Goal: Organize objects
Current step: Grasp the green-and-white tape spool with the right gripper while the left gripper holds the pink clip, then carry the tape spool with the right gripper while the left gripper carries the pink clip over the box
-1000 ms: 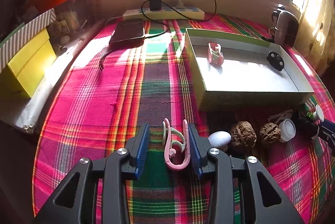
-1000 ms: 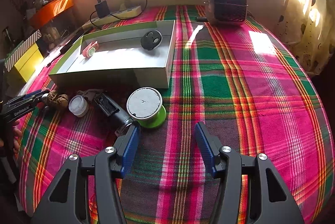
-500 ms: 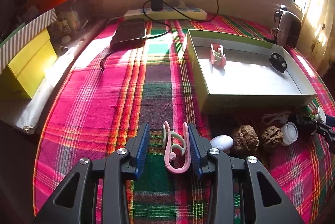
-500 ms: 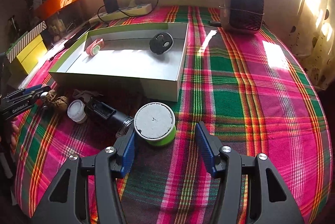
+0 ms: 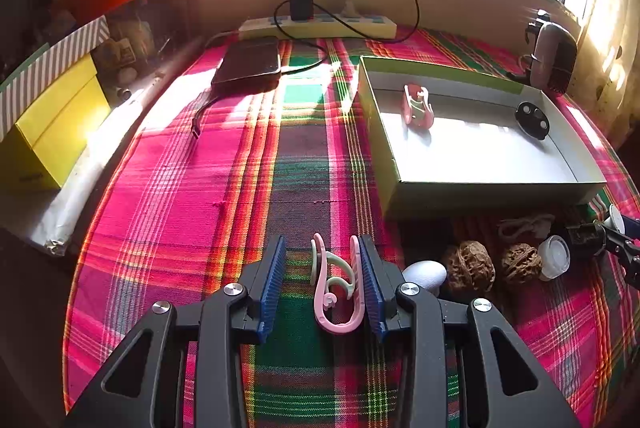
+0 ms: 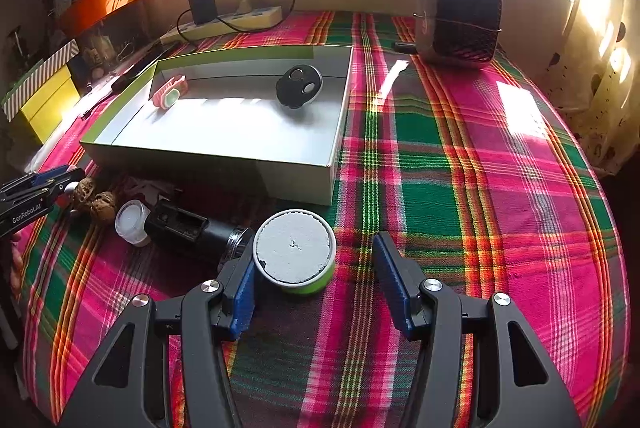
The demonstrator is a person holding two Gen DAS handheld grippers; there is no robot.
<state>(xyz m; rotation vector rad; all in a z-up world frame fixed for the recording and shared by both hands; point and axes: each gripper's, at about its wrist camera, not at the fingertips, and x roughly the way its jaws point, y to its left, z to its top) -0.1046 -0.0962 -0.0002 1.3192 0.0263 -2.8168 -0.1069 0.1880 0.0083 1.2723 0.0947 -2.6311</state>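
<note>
1. Objects for sorting, nearest item, left wrist view: pink clip [image 5: 335,288], bottom centre of frame, lying on the plaid cloth of the desk [image 5: 168,211] between the blue pads of the left claw [image 5: 322,282]. Its right side lies against the right pad; the left pad stands clear. Claw released, not yet clamped.
2. Green-based tub with grey lid [image 6: 295,252], lower centre of the right wrist view, between the fingers of the right claw [image 6: 314,282]. It sits hard by the left pad; the right pad is well apart. Claw released.
3. Row along the lower middle, just in front of the box: white egg-shaped piece [image 5: 425,272], two walnuts [image 5: 469,266], small white cap [image 6: 133,222], black cylindrical device [image 6: 188,228] lying on its side. All still loose on the cloth.
4. Grey open box with green edge [image 6: 208,159], centre of frame. Contents: a pink clip-like item [image 6: 170,92] at its far left, a black round item [image 6: 299,86] at its far side.
5. Far edge: power strip with charger [image 5: 316,21], dark flat device [image 5: 248,65], small heater [image 6: 460,15] upper right.
6. Step in hand, as judged: both claws bracketing their pieces before the grasp. Next move calls for closing on the clip and tub, lifting clear of the near wall, and setting down on bare box floor.
</note>
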